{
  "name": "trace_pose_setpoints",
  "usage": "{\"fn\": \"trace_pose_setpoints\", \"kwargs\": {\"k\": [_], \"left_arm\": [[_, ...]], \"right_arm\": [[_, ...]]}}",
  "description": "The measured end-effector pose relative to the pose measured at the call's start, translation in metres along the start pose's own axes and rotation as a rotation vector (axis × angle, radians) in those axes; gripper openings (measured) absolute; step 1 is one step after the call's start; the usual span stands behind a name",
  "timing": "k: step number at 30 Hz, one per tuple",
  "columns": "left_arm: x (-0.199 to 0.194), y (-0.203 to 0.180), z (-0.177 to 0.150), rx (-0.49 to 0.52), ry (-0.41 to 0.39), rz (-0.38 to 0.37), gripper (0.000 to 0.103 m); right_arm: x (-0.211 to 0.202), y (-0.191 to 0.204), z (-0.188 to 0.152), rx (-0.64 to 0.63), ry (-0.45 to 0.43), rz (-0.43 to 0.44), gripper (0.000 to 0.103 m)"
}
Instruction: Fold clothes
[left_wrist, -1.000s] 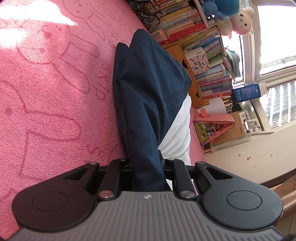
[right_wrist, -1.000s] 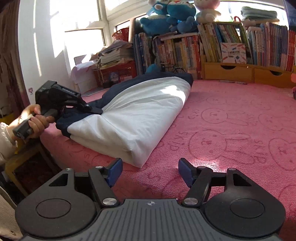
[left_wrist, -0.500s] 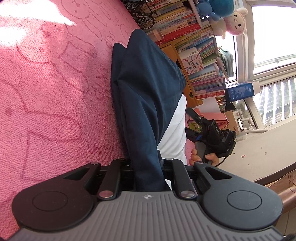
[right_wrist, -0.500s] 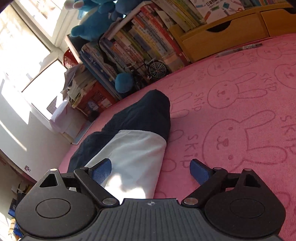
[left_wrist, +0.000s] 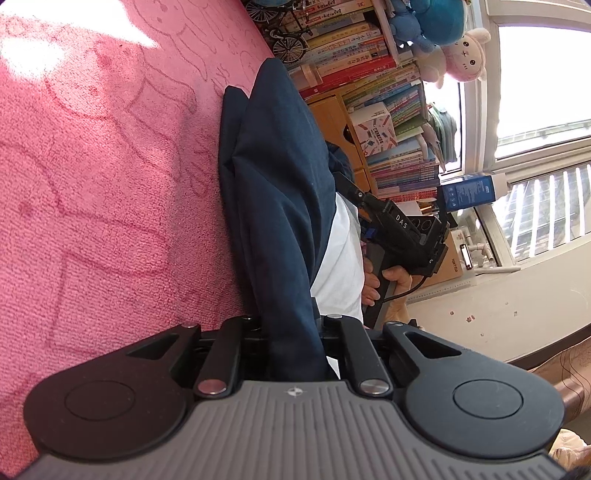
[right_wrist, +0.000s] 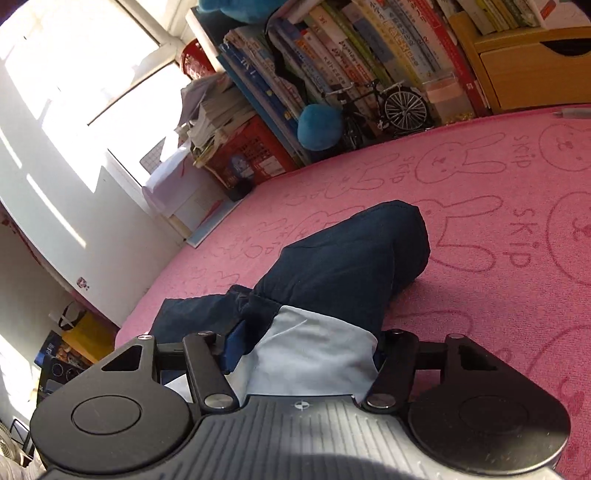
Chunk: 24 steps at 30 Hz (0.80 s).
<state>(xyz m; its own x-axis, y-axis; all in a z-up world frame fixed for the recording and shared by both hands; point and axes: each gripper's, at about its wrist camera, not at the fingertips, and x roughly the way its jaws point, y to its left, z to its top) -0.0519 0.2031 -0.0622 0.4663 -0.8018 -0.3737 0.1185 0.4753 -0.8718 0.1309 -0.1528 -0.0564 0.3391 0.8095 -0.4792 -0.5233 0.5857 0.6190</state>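
Left hand-held gripper (left_wrist: 291, 328): clamped on a navy fold of the garment (left_wrist: 280, 192) at its near end, as one second earlier; no change in grip.

Garment: navy with a white panel (right_wrist: 314, 354), lying long and narrow on the pink bed cover (left_wrist: 92, 221), far end pointing toward the bookshelf (right_wrist: 332, 55). Near end lifted slightly off the cover in the left wrist view.

Right hand-held gripper (right_wrist: 303, 354): one second earlier, spread wide and well apart from the cloth, with bare cover between the fingers. Now moved in over the near end, white panel and navy layer lying between the fingers. Blue pad of one finger (right_wrist: 232, 350) touching cloth; the other pad hidden under fabric. Closed fully or only closing: cannot tell. Seen from the left wrist view (left_wrist: 402, 229) just beside the white edge, held in a hand (left_wrist: 388, 280).

Meaning for the task: both ends of the near edge now engaged or nearly so. Judged as preparation to carry that edge over the far end for a further fold. Risk: loose layers slipping if the right-side grip is incomplete.
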Motion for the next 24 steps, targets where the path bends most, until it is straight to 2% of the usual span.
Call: {"fn": "trace_pose_setpoints", "kwargs": {"k": [3,5,8,12,13,16,20,22,24], "left_arm": [[-0.002,-0.025,0.000,0.115,0.017,0.057,0.012],[-0.001,-0.038,0.008,0.149,0.030,0.072,0.012],[0.003,-0.060,0.031,0.231,0.019,0.085,0.012],[0.016,-0.085,0.070,0.329,-0.010,0.095,0.012],[0.024,-0.086,0.081,0.336,-0.013,0.100,0.012],[0.055,-0.075,0.113,0.298,-0.014,0.176,0.012],[0.086,-0.046,0.141,0.225,0.002,0.259,0.012],[0.093,-0.029,0.147,0.188,0.011,0.252,0.012],[0.091,-0.020,0.149,0.174,0.010,0.210,0.013]], "right_arm": [[-0.023,0.015,-0.001,0.010,-0.066,0.019,0.037],[-0.039,0.028,0.002,0.002,-0.117,0.032,0.033],[-0.062,0.044,0.023,-0.036,-0.180,0.011,0.031],[-0.073,0.045,0.068,-0.069,-0.257,-0.032,0.031],[-0.068,0.040,0.080,-0.075,-0.260,-0.051,0.031],[-0.051,0.024,0.112,-0.083,-0.267,-0.099,0.032],[0.000,-0.011,0.129,-0.054,-0.223,-0.179,0.032],[0.020,-0.031,0.129,-0.012,-0.190,-0.208,0.032],[0.028,-0.045,0.124,-0.001,-0.177,-0.217,0.035]]}}
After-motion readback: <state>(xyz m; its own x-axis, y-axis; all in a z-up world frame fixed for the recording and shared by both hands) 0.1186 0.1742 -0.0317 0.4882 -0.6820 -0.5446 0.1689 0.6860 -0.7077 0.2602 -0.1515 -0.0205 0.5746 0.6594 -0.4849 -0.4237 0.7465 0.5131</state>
